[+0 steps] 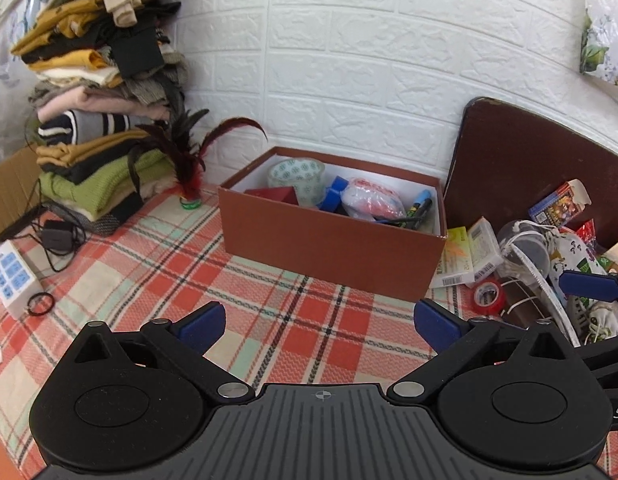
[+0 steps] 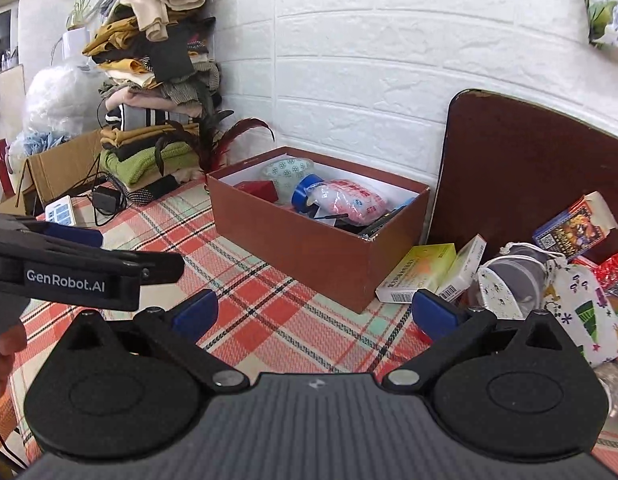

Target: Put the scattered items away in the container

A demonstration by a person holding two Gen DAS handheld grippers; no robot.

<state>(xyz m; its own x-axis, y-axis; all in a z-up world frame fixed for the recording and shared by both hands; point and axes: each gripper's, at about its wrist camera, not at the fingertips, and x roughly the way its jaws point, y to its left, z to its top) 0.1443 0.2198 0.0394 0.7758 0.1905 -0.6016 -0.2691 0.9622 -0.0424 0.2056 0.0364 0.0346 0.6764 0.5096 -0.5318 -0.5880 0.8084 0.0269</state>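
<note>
A brown cardboard box (image 1: 333,252) (image 2: 309,252) stands open on the plaid cloth by the wall. It holds a patterned clear tape roll (image 1: 297,178), a blue tape roll (image 1: 333,198), a small red box, a pink-and-white bag (image 1: 373,200) and a marker. To its right lie a yellow-green carton (image 2: 419,276), a white carton (image 2: 465,266), a red tape roll (image 1: 489,296), a dark jar (image 2: 521,276), a printed pouch (image 2: 577,308) and a card box (image 2: 573,224). My left gripper (image 1: 319,328) and right gripper (image 2: 315,316) hover open and empty in front of the box.
A tall stack of folded clothes (image 1: 97,92) and a feather shuttlecock (image 1: 189,196) stand at the back left. A power strip (image 1: 13,280), a charger (image 1: 57,238) and a hair band (image 1: 41,304) lie at the left. A brown board (image 2: 529,168) leans on the wall.
</note>
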